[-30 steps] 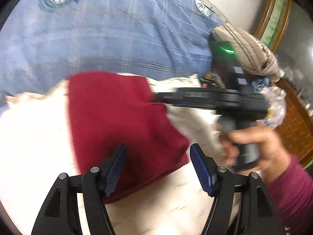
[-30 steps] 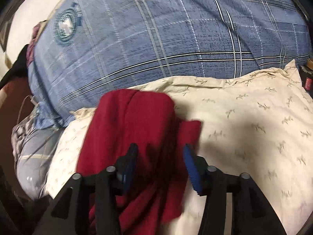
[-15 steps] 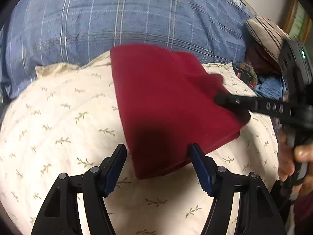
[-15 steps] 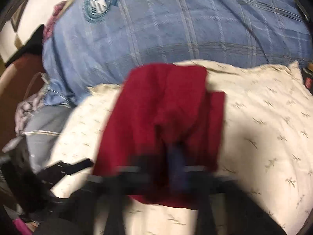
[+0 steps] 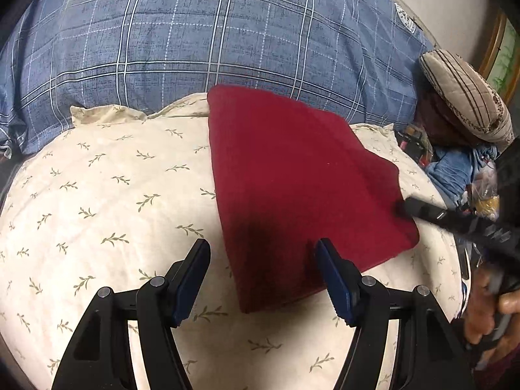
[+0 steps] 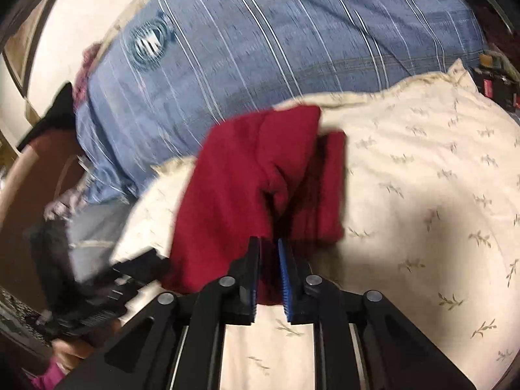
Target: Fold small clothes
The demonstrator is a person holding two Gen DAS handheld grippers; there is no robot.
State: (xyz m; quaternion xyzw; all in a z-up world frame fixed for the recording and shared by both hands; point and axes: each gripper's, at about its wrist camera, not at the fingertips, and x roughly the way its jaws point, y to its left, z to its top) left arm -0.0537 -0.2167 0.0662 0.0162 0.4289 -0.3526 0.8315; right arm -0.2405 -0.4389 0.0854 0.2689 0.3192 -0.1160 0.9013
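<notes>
The right gripper (image 6: 269,253) has its jaws opening, nearly together, with an edge of the red cloth (image 5: 292,175) between them. The left gripper (image 5: 263,256) is held wide apart over the cloth's near corner. The cloth is spread on a cream pillow (image 5: 97,195).

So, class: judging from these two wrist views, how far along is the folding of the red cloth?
Done: the red cloth lies folded into a flat panel on the cream pillow. In hand: the right gripper has an edge between its jaws, which are opening. Left: the left gripper hovers open; further folds may remain.
</notes>
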